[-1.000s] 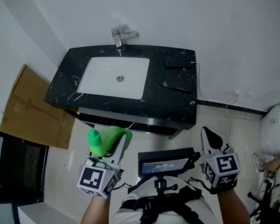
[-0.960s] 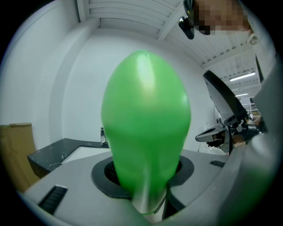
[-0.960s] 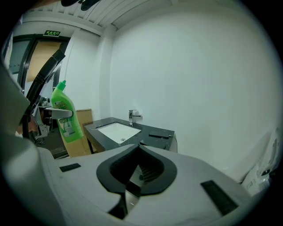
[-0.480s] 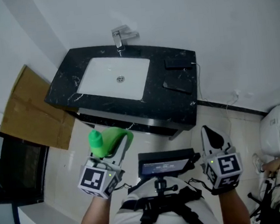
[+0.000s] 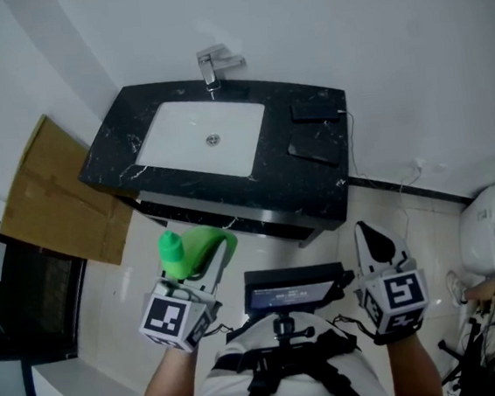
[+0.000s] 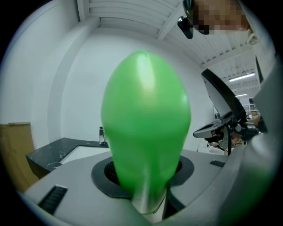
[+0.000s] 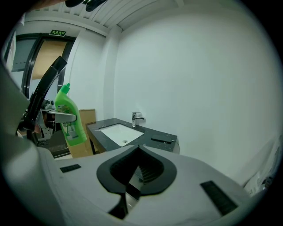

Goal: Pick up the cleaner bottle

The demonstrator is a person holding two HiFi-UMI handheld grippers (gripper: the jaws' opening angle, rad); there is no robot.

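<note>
The cleaner bottle (image 5: 191,247) is bright green with a capped neck, and it hangs in the air in front of the vanity. My left gripper (image 5: 205,259) is shut on its body. In the left gripper view the bottle (image 6: 146,128) fills the middle, wedged between the jaws of that gripper (image 6: 146,178). The right gripper view shows the bottle (image 7: 70,121) upright at the left with a finger across it. My right gripper (image 5: 374,243) is at the lower right, well apart from the bottle. Its jaws (image 7: 132,176) are shut with nothing between them.
A black marble counter (image 5: 118,136) carries a white sink (image 5: 206,135), a faucet (image 5: 213,64) and flat dark items (image 5: 316,111) on its right side. Cardboard (image 5: 54,195) leans at the left. A chest-mounted device (image 5: 292,289) sits between the grippers. A white fixture (image 5: 488,229) stands at the right edge.
</note>
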